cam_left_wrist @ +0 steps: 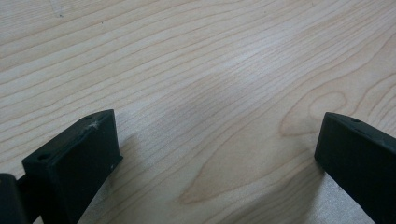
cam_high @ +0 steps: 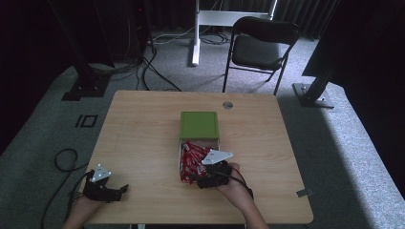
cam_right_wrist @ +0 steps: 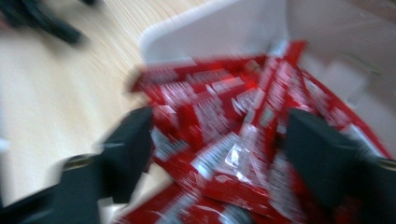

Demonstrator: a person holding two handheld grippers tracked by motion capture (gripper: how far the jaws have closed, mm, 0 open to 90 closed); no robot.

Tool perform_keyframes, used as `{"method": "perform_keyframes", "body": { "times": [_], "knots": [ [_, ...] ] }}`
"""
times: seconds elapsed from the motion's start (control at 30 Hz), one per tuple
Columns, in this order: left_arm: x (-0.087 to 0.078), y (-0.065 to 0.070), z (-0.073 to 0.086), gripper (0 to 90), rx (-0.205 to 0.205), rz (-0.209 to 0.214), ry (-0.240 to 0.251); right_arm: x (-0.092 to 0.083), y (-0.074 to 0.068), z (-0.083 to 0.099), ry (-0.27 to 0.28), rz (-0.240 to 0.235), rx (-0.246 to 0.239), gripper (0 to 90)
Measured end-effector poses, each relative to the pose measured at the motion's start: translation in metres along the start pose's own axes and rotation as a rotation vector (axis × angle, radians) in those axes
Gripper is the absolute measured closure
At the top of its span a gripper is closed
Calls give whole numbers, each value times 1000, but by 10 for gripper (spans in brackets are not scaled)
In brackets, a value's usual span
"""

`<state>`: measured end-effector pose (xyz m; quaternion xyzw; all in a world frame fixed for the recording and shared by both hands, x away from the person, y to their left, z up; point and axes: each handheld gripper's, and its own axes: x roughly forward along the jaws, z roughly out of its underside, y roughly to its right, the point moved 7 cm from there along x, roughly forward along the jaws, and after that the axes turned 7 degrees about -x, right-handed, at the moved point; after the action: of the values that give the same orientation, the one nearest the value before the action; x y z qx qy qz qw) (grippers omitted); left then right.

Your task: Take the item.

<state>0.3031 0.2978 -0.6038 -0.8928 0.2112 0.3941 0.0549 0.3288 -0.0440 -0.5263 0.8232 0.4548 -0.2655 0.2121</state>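
A white box [cam_high: 180, 162] full of red snack packets [cam_high: 193, 160] sits mid-table, with its green lid [cam_high: 199, 125] lying just behind it. My right gripper [cam_high: 206, 180] hovers over the box's near end. In the right gripper view, which is blurred, the right gripper [cam_right_wrist: 219, 149] stands open with its jaws spread on either side of the red packets [cam_right_wrist: 224, 135], inside the white box [cam_right_wrist: 215, 32]. My left gripper [cam_high: 122, 190] rests at the front left of the table. In the left gripper view, the left gripper [cam_left_wrist: 219, 140] is open over bare wood.
The wooden table [cam_high: 143, 138] has a round cable hole [cam_high: 227, 105] near its far edge. A black folding chair [cam_high: 260, 45] stands on the carpet behind the table. A black cable [cam_high: 62, 160] loops on the floor at the left.
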Motion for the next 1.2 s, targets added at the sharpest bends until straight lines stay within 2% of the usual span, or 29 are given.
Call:
{"method": "perform_keyframes", "body": {
  "times": [0.03, 0.1, 0.2, 0.27, 0.33, 0.4, 0.53, 0.6, 0.8, 0.93, 1.2],
  "knots": [
    [0, 0, 0, 8, 0, 0, 0, 1, 0, -1, 1, 1, 22, 278],
    [0, 0, 0, 8, 0, 0, 0, 3, -1, -1, -13, -2, 27, 294],
    [0, 0, 0, 8, 0, 0, 0, 7, -3, -1, -36, 9, 3, 282],
    [0, 0, 0, 7, 0, 0, 0, 9, -4, -2, -44, -8, 27, 324],
    [0, 0, 0, 8, 0, 0, 0, 11, -6, -2, -53, -48, 48, 417],
    [0, 0, 0, 8, -1, 0, 1, 10, -6, -3, -36, -62, 102, 476],
    [0, 0, 0, 8, -1, 0, 1, 5, -1, -4, -4, -74, 151, 584],
    [0, 0, 0, 8, -1, 0, 1, 1, 1, -5, -2, -61, 160, 620],
    [0, 0, 0, 8, 0, 0, 0, -9, 8, -9, 2, -27, 181, 667],
    [0, 0, 0, 8, -1, 0, 1, -15, 9, -11, 6, -26, 201, 678],
    [0, 0, 0, 8, -1, 0, 1, -28, 9, -19, 41, -20, 200, 689]
  ]
}}
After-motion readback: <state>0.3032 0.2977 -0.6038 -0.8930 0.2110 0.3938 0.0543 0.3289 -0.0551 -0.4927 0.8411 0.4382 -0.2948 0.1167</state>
